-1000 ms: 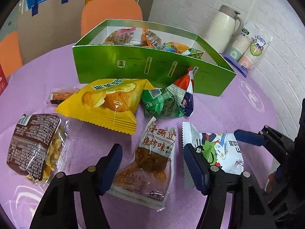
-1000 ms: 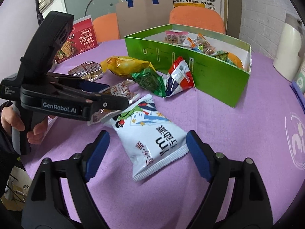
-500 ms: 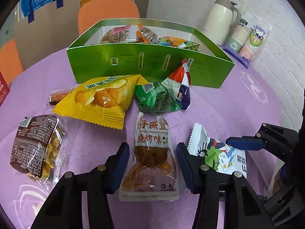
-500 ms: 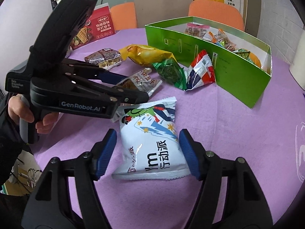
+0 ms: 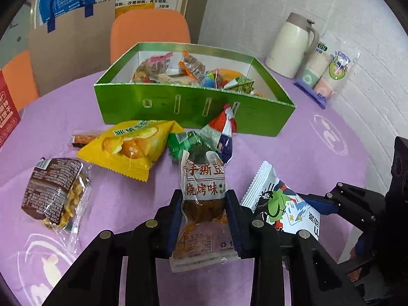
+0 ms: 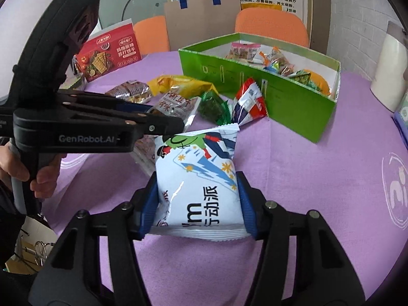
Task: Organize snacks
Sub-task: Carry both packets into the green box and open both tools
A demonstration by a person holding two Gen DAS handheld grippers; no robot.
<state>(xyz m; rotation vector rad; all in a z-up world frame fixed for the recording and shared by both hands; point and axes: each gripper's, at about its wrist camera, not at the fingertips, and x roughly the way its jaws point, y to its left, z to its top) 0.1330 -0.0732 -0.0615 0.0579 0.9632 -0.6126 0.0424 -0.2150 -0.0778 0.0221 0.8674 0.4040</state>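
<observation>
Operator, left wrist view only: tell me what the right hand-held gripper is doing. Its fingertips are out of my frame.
Observer: The right hand-held gripper is shut on the white snack packet, pads on both side edges.
Operator: Report what's left of the brown packet.
Observer: A red cracker box stands on the purple tablecloth.
Operator: Confirm my grip from outside.
Observer: The left hand-held gripper pinches the clear tofu packet.

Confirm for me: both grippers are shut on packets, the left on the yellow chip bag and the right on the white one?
Not quite. The left gripper is shut on the clear packet of brown snack, as the left wrist view shows; the yellow chip bag lies untouched. The right gripper does hold the white packet.
</observation>
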